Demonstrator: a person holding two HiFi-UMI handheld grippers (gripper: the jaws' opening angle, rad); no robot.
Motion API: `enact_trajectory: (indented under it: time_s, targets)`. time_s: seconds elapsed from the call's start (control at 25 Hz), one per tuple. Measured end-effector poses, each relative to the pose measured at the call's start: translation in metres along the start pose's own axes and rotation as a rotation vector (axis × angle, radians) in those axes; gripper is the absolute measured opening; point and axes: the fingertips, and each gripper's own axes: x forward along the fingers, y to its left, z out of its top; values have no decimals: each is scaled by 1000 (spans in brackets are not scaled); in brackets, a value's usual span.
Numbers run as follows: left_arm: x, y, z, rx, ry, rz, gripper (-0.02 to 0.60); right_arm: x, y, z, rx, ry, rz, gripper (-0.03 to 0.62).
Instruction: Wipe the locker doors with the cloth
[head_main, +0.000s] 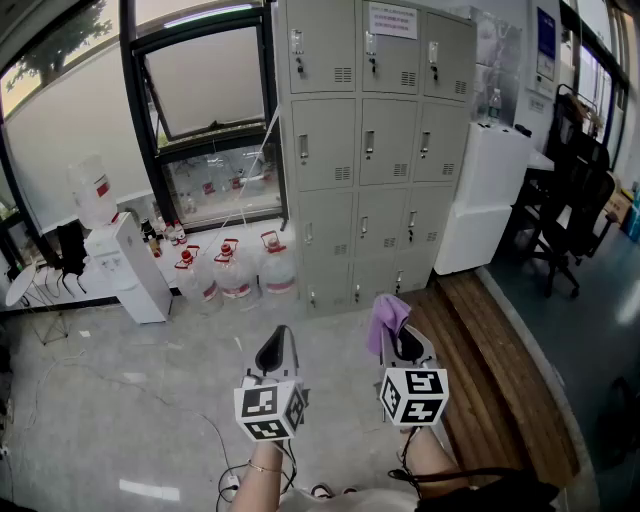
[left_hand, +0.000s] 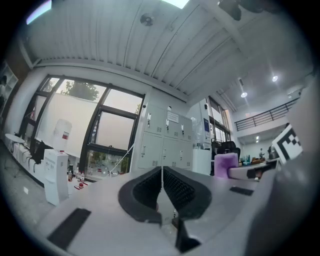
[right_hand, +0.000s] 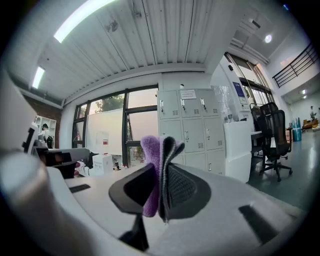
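Note:
Grey lockers (head_main: 372, 150) with three columns of doors stand against the far wall, also seen small in the left gripper view (left_hand: 165, 145) and the right gripper view (right_hand: 192, 125). A purple cloth (head_main: 386, 320) sticks up from my right gripper (head_main: 400, 340), which is shut on it; the right gripper view shows the folded cloth (right_hand: 152, 165) pinched between the jaws. My left gripper (head_main: 277, 350) is held beside it, jaws together and nothing in them (left_hand: 161, 187). Both grippers are well short of the lockers, over the floor.
A wooden bench (head_main: 500, 370) runs along the right. A white cabinet (head_main: 480, 200) stands right of the lockers, with black office chairs (head_main: 580, 200) beyond. Several water jugs (head_main: 235, 270) sit under the window, and a water dispenser (head_main: 125, 260) stands at the left.

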Motion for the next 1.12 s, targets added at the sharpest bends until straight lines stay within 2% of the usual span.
enact_trajectory:
  time_s: [0.28, 0.48, 0.72, 1.12]
  targets:
    - [-3, 23, -3, -17, 1, 15, 15, 4, 16, -2, -13, 3, 1, 66]
    - [-2, 33, -4, -19, 10, 1, 15, 12, 24, -4, 35, 11, 16, 73]
    - [2, 52, 1, -2, 2, -15, 15, 21, 32, -9, 65, 10, -15, 74]
    - [17, 82, -20, -44, 38, -6, 15, 36, 32, -29, 78, 54, -63, 74]
